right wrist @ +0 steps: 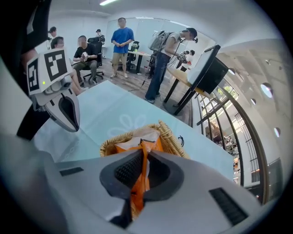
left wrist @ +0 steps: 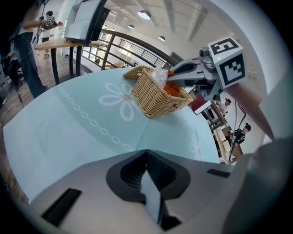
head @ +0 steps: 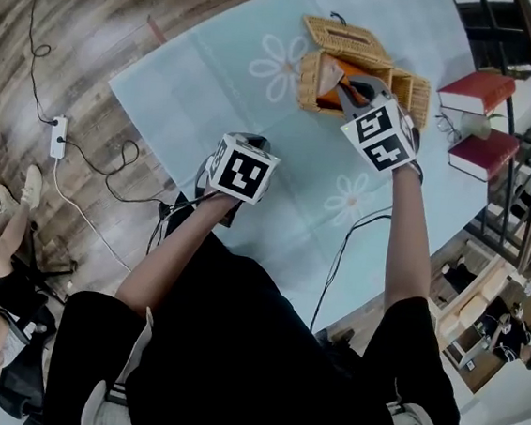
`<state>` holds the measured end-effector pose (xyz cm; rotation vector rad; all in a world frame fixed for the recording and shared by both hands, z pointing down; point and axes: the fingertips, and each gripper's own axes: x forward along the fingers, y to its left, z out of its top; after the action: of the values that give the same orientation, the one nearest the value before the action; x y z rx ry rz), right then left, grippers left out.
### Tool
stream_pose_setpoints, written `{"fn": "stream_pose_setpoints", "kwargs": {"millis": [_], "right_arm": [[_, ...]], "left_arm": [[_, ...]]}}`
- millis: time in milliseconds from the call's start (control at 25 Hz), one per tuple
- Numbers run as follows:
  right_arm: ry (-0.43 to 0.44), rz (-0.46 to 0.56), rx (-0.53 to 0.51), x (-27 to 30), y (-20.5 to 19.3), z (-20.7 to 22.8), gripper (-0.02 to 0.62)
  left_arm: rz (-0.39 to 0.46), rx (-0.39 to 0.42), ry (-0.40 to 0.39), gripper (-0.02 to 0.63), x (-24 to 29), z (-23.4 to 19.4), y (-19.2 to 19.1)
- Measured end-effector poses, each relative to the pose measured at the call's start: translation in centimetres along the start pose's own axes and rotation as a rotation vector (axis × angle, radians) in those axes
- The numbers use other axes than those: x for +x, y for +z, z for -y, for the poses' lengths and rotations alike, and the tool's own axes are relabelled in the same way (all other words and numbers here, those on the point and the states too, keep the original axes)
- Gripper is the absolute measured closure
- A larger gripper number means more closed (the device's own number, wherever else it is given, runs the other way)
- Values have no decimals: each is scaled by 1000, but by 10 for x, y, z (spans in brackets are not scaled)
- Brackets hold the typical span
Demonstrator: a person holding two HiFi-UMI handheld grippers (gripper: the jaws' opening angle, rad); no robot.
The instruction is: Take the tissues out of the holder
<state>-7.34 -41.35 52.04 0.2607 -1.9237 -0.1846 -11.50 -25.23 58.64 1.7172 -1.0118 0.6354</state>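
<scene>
A wicker holder (head: 309, 81) stands on the light blue table (head: 212, 88) with its lid (head: 345, 38) swung back. Inside lies an orange tissue pack (head: 331, 76) with white tissue at its top. My right gripper (head: 347, 95) reaches into the holder. In the right gripper view it (right wrist: 145, 153) is shut on the orange pack (right wrist: 137, 192), above the wicker rim (right wrist: 167, 132). My left gripper (head: 242, 169) hovers over the table's near side, apart from the holder. In the left gripper view its jaws (left wrist: 146, 151) are shut with nothing between them, facing the holder (left wrist: 153, 98).
Two red books (head: 476, 90) (head: 484, 152) lie at the table's right end. A black cable (head: 341, 253) hangs off the near edge. A power strip (head: 58, 135) lies on the wooden floor at left. Several people and a railing are beyond the table.
</scene>
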Motion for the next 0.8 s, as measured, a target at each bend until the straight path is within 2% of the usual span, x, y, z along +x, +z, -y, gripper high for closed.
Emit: {"fn": "stream_pose_setpoints", "kwargs": {"millis": [480,800], "right_arm": [[-111,129,34,-48,18,12,581],[-185,187,77,-87,13,13,581]], "left_arm": [[15,40,6,595,-6,16,7],[9,87,4,595,-7,36,8]]}}
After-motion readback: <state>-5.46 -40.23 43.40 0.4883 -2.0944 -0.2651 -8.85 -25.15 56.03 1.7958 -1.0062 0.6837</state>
